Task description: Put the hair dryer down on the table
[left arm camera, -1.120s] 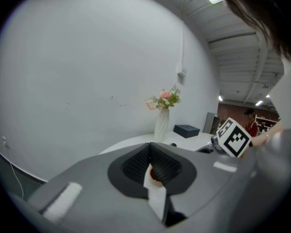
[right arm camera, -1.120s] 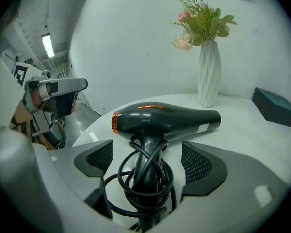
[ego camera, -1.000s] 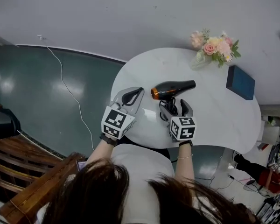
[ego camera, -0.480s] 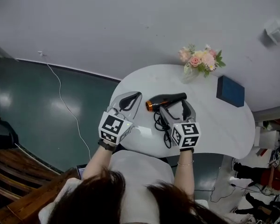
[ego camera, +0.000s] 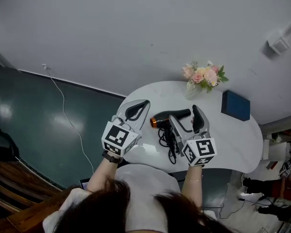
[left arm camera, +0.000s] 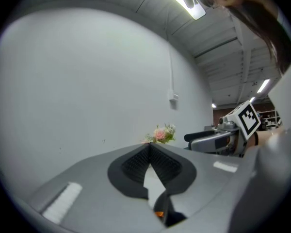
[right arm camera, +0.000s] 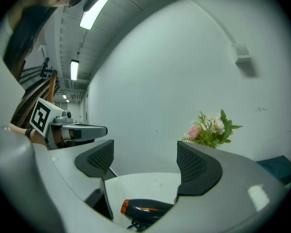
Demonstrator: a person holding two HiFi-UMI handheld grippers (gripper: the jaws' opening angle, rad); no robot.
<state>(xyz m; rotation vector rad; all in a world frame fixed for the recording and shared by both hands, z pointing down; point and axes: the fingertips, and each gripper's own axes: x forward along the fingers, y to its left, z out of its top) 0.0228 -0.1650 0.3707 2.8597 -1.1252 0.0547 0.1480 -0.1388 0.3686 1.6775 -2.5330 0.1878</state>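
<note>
A black hair dryer [ego camera: 170, 116] with an orange nozzle ring lies on its side on the white table [ego camera: 233, 142]; its black cord [ego camera: 166, 139] is bunched in front of it. My right gripper [ego camera: 185, 117] hovers open just above and in front of the dryer, which shows low between its jaws in the right gripper view, the hair dryer [right arm camera: 144, 209] free of them. My left gripper [ego camera: 138, 108] is held up to the dryer's left, its fingers [left arm camera: 150, 166] closed together on nothing.
A vase of pink flowers [ego camera: 202, 75] stands at the table's far edge, flowers [right arm camera: 211, 127] also ahead of the right gripper. A dark blue book [ego camera: 235, 106] lies at the far right. A white cable [ego camera: 63, 101] runs over the green floor at left.
My right gripper has let go of the dryer and risen off it, jaws open. The dryer now lies on the table with its cord showing. The left gripper stayed up at the left.
</note>
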